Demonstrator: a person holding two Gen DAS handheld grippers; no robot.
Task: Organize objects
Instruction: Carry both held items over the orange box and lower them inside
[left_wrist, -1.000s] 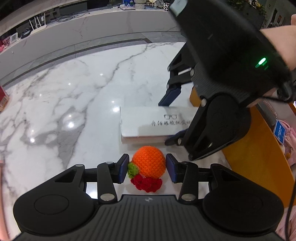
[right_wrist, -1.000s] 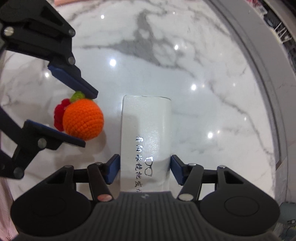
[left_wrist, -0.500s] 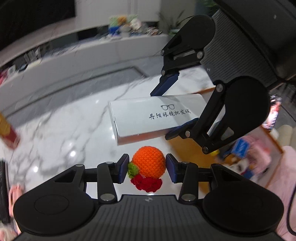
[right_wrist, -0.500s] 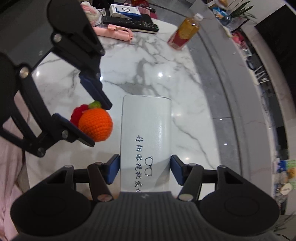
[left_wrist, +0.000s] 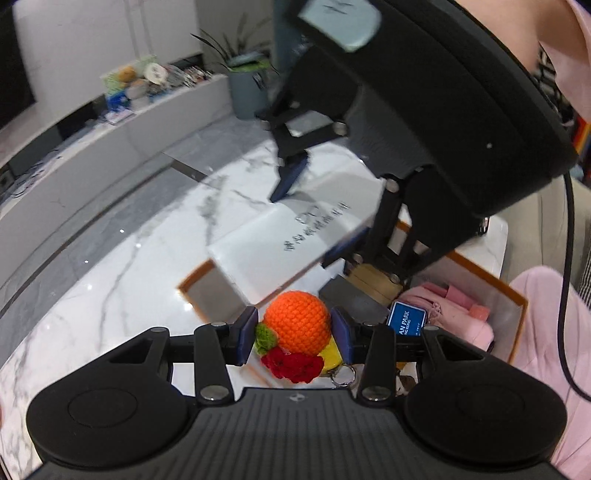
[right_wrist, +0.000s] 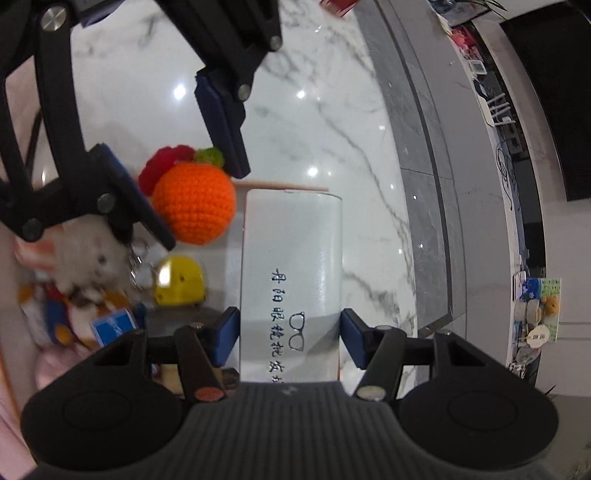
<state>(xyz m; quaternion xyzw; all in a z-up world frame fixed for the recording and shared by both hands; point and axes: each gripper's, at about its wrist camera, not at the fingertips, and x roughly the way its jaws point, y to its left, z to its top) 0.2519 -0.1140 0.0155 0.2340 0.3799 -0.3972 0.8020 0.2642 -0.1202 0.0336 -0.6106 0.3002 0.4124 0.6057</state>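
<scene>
While both held things hang above it, the white marble tabletop (left_wrist: 110, 295) with grey veins fills the left and centre of the left wrist view, ceiling lights glinting off it. The left gripper (left_wrist: 293, 334) is clamped on the orange crocheted ball (left_wrist: 297, 325), which has a green leaf and red tuft, at lower centre. The right gripper (right_wrist: 290, 338) is clamped on the white glasses case (right_wrist: 290, 258), printed with dark characters and a spectacles outline, running up the middle of the right wrist view. Under them at lower right sits an orange-rimmed box (left_wrist: 513, 295) holding pink cloth, a blue card, a yellow toy (right_wrist: 179, 280) and a plush animal (right_wrist: 92, 258). Beyond the table, grey floor meets a long pale counter (left_wrist: 110, 136) cluttered with small items, and a potted plant (left_wrist: 243, 85) stands at upper centre.
</scene>
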